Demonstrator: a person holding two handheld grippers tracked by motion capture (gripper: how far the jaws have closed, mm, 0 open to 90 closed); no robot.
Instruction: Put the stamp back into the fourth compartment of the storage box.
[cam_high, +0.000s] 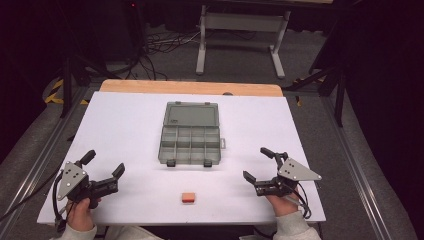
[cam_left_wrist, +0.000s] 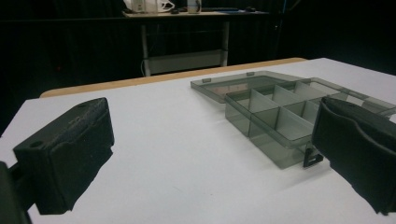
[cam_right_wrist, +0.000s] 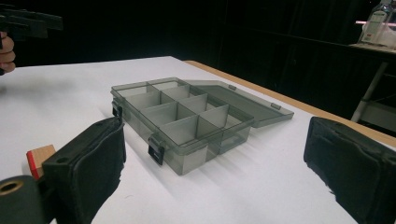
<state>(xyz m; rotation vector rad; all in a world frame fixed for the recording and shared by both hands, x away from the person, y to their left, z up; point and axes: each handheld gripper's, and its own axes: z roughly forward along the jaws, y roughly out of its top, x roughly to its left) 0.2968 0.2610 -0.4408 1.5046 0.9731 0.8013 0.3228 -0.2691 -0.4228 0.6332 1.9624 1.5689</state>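
Organizer box (cam_high: 190, 134) at mid-table, lid laid flat open behind it, away from the person; compartments look empty as far as can be made out. Two dark latches on the box's near wall hanging loose.

Small wooden block (cam_high: 188, 197) with a red face lying on the white table (cam_high: 125, 125), on the near side of the box, well apart from it, close to the table's front edge. In the right gripper view, same block (cam_right_wrist: 38, 158) peeking past the left jaw, not between the jaws.

Left gripper (cam_high: 104, 170) to the left of the box and nearer the person, jaws spread wide, nothing between them; box (cam_left_wrist: 275, 114) seen ahead beyond the right-hand jaw. Right gripper (cam_high: 258, 164) to the right of the box, also nearer the person, jaws spread wide and empty; box (cam_right_wrist: 187, 119) straight ahead.

Progress, judged from layout: box opened and ready, block not yet picked up, no compartment filled. Likely left to do: grasp block, carry to box, drop in a compartment, possibly shut lid. Either gripper about equally placed for the block; neither touching anything.
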